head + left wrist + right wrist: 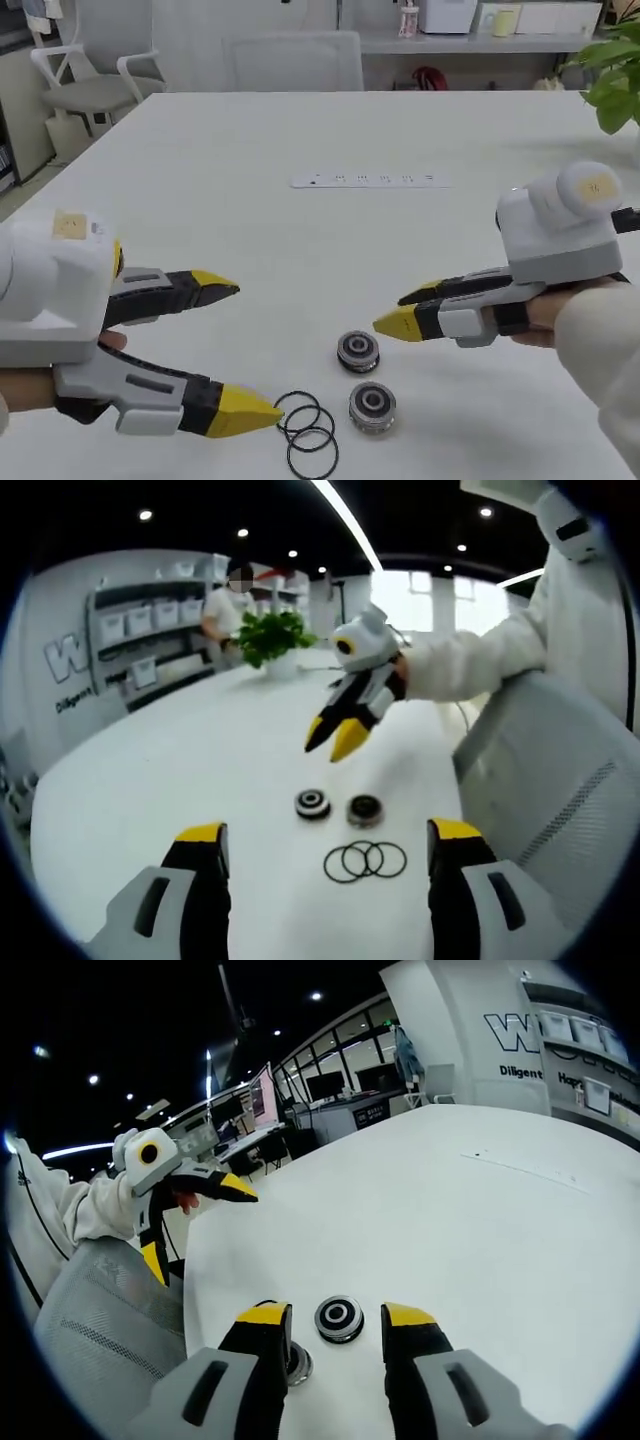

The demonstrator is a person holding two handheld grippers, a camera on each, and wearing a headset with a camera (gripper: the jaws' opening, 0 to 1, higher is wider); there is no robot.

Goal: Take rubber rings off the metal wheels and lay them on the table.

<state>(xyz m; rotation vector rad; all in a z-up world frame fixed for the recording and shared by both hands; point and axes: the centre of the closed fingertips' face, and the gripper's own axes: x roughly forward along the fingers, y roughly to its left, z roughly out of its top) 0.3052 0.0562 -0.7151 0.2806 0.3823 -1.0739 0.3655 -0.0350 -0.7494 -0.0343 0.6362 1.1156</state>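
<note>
Left gripper (233, 348): jaws spread wide, empty, tips near front of table (250, 200). Right gripper (395, 311): jaws slightly parted, gripping nothing, raised beside far metal wheel (357, 351). Near metal wheel (372, 407) lies flat close by, not touching it. Three rubber rings (308, 430) lie overlapped on table, just beside near wheel. Power strip (365, 180) well behind.

table (250, 200): white, smooth, matt with a faint sheen
wheels (357, 351): bright metal, polished rims, darker inner faces
rings (308, 430): thin black rubber, dull
left gripper (255, 350): smooth white and grey plastic shell, black arms, matt yellow tips
right gripper (390, 311): same plastics, same yellow tips
sleeve (600, 340): white cloth, soft, matt
power strip (365, 181): white plastic, smooth
</note>
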